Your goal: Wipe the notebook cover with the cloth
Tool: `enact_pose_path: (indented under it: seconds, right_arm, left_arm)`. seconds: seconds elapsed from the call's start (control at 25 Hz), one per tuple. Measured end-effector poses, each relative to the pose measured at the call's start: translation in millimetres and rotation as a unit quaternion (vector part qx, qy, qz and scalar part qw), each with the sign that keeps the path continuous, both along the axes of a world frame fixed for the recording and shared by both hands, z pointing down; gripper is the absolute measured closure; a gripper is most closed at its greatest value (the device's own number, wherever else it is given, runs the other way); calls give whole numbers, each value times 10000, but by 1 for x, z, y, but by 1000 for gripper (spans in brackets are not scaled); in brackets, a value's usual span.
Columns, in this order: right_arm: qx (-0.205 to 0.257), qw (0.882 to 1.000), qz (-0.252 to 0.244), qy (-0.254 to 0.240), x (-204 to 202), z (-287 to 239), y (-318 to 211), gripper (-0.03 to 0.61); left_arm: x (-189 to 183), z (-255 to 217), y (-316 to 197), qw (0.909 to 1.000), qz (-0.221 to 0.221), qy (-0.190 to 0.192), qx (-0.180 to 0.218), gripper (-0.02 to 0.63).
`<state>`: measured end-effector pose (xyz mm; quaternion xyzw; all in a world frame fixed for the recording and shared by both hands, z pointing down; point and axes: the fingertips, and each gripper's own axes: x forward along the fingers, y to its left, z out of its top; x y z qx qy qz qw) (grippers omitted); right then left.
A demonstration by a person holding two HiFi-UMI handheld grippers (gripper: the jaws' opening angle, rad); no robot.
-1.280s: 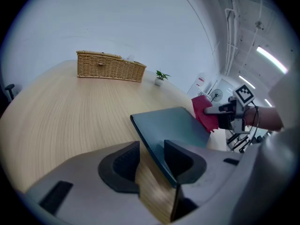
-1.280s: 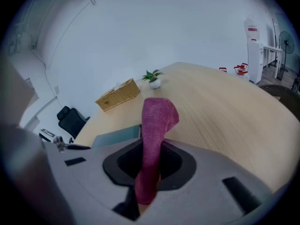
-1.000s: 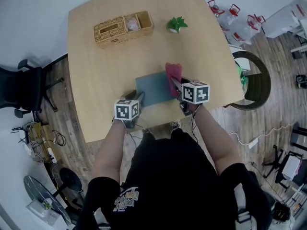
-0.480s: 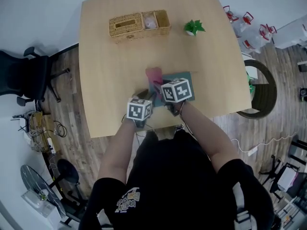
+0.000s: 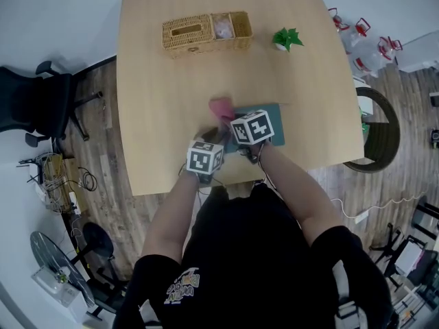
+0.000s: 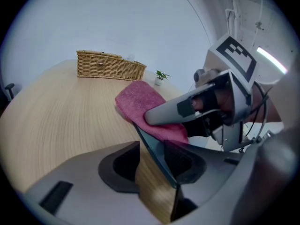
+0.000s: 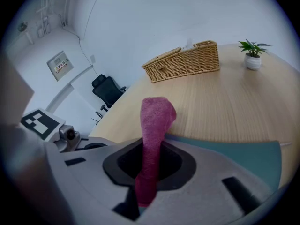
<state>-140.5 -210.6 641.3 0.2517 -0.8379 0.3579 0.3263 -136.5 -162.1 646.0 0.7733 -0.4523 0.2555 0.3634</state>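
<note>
Since 1 s ago the R gripper (image 7: 149, 165) has swept the pink cloth (image 7: 157, 118) across the teal notebook (image 5: 278, 127), from its right edge over to its left edge. The L gripper (image 6: 152, 161) has barely shifted.

L gripper: jaws apart, set at the notebook's near-left corner. The cover's edge runs btwn them, up against the right-hand pad (image 6: 185, 161), w/ bare tabletop (image 5: 158, 101) showing btwn that edge & the other pad.

R gripper: jaws pressed together on the cloth. It stands up btwn them, w/ its tip past the notebook's far-left corner.

Notebook lies flat near the tabletop's front edge, partly hidden under the R gripper in head view.

Far side: wicker basket (image 5: 206, 31), then a small potted plant (image 5: 288, 38) to its right, both well apart from the notebook.
</note>
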Motion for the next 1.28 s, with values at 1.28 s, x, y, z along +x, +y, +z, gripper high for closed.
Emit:
enact_pose_path:
  seconds: [1.28]
  right_arm:
    - [0, 9871, 1598, 136, 179, 1, -49, 515]
  left_arm:
    - [2, -1, 0, 10000, -18, -25, 15, 457]
